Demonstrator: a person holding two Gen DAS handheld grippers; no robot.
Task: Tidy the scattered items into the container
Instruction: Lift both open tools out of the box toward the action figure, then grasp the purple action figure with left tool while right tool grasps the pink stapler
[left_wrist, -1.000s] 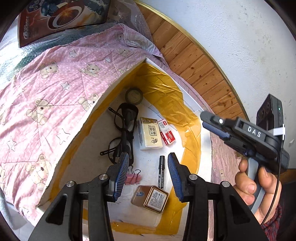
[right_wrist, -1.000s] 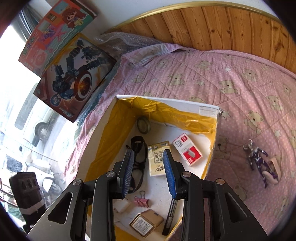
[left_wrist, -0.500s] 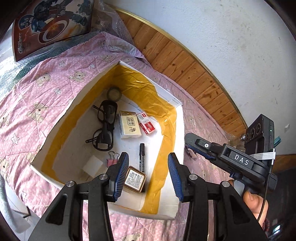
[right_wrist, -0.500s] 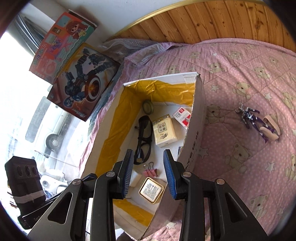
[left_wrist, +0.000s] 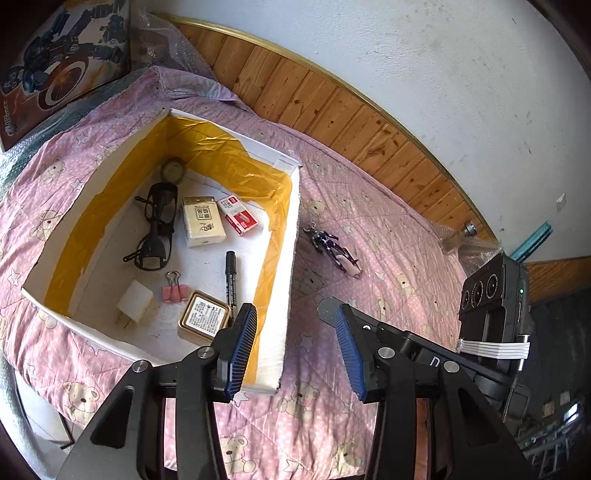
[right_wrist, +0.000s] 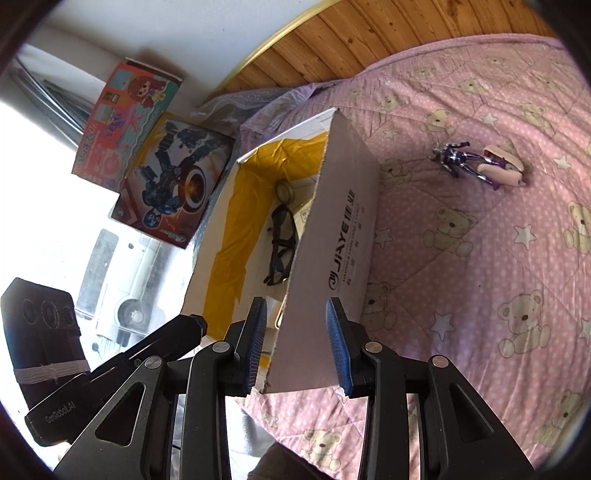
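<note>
Partly, box wall (right_wrist: 340, 236) hides glasses (right_wrist: 282, 243).

Support surface: bed under a pink quilt (left_wrist: 388, 254) printed with bears and stars. Directly on it: open white cardboard box (left_wrist: 286, 266) with yellow tape along its inner walls; a small purple toy figure (left_wrist: 332, 249) lying flat just beside the box's right wall, not touching. A toy package (left_wrist: 62, 62) rests at the far left corner.
</note>
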